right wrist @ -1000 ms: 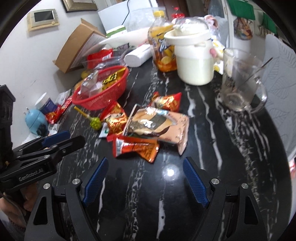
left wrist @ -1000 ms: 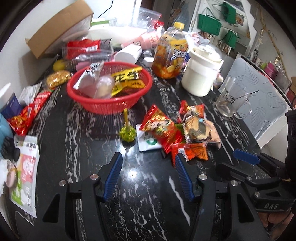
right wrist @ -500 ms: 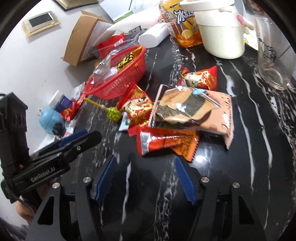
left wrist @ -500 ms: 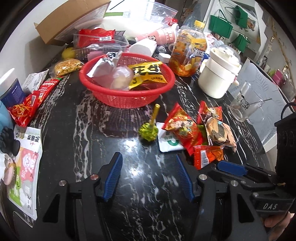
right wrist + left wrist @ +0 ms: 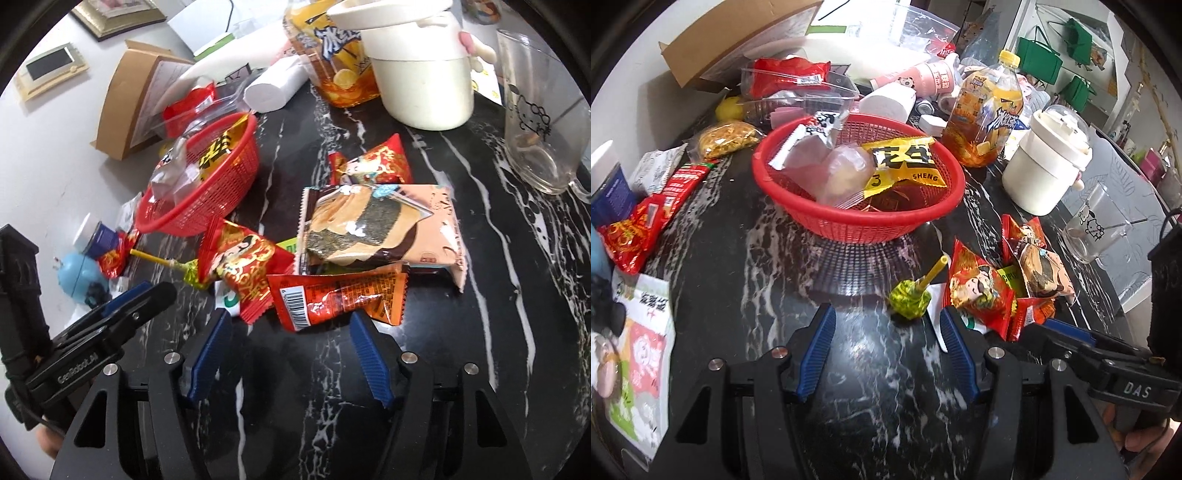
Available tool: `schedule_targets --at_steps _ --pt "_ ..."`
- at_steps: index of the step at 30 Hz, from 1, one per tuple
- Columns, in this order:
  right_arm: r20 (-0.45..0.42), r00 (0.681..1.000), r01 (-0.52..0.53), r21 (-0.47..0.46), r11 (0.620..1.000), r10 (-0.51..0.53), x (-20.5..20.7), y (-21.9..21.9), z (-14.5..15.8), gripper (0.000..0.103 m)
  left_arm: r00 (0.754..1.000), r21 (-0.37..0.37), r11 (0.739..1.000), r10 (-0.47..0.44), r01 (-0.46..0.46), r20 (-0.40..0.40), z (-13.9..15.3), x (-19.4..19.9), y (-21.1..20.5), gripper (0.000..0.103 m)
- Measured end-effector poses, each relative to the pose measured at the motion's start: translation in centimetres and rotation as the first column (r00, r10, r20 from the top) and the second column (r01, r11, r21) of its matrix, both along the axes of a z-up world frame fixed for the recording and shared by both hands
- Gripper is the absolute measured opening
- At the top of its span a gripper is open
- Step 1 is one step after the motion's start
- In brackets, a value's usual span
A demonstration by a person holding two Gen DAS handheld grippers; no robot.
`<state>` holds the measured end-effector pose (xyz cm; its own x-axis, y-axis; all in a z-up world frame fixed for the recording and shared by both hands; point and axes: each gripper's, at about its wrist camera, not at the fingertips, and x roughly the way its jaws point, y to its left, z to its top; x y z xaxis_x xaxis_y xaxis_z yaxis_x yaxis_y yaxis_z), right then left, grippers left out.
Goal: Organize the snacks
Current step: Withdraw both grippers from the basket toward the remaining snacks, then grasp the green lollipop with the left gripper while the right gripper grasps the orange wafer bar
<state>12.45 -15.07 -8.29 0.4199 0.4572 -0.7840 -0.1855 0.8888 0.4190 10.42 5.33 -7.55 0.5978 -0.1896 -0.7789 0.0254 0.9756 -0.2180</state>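
Snacks lie loose on the black marbled worktop (image 5: 498, 332), and you hold both claws low over them. Your right claw (image 5: 291, 343) stands apart and empty just short of the orange foil packet with a barcode (image 5: 332, 295) — likely lined up to pinch its near edge. Your left claw (image 5: 886, 343) is also apart, nothing between its blue pads, aimed at the green-wrapped lollipop on a yellow stick (image 5: 910, 297). Beyond sit a red cartoon-printed pouch (image 5: 243, 266) and a tan seaweed-cracker pack (image 5: 373, 229), overlapping in a heap. Farther back, the red plastic mesh basket (image 5: 857, 225) already holds a few packets — presumably where these belong.
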Motion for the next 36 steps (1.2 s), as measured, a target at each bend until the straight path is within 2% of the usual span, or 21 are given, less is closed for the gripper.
schedule_targets --at_steps 4,8,10,12,14,21,31,36 --pt "0.004 1.000 0.022 -0.038 0.999 -0.022 0.0 -0.6 0.2 0.067 1.000 0.012 1.000 -0.015 0.015 0.012 -0.5 1.0 -0.6 0.058" --pt "0.001 0.999 0.037 -0.034 0.999 -0.037 -0.1 -1.1 0.2 0.067 1.000 0.028 0.999 -0.017 0.017 -0.003 -1.3 2.0 -0.8 0.058" --pt "0.004 0.999 0.036 -0.037 0.999 -0.036 -0.1 -1.2 0.2 0.067 1.000 0.022 0.999 -0.026 0.027 -0.007 -1.7 2.2 -0.9 0.050" --pt "0.004 0.999 0.037 -0.036 0.999 -0.037 -0.1 -1.3 0.3 0.067 0.999 0.033 0.999 -0.035 0.035 0.002 -1.8 2.4 -1.1 0.035" --pt "0.005 0.999 0.038 -0.039 0.999 -0.038 -0.1 -1.3 0.3 0.067 0.999 0.036 0.998 -0.046 0.046 0.014 -1.8 2.4 -1.4 0.026" --pt "0.003 0.997 0.074 -0.037 0.997 -0.074 -0.2 -2.0 0.3 0.068 0.996 0.048 0.996 -0.077 0.076 0.035 -0.9 1.5 -2.0 0.026" --pt "0.006 0.981 0.195 -0.027 0.980 -0.195 0.6 -4.1 0.4 0.074 0.995 -0.010 0.995 -0.100 0.100 0.020 0.1 -1.6 -2.0 0.026" --pt "0.031 0.979 0.202 -0.044 0.978 -0.200 1.5 -3.9 0.4 0.074 0.995 -0.019 0.995 -0.095 0.096 0.023 0.4 -2.1 -2.1 0.026"
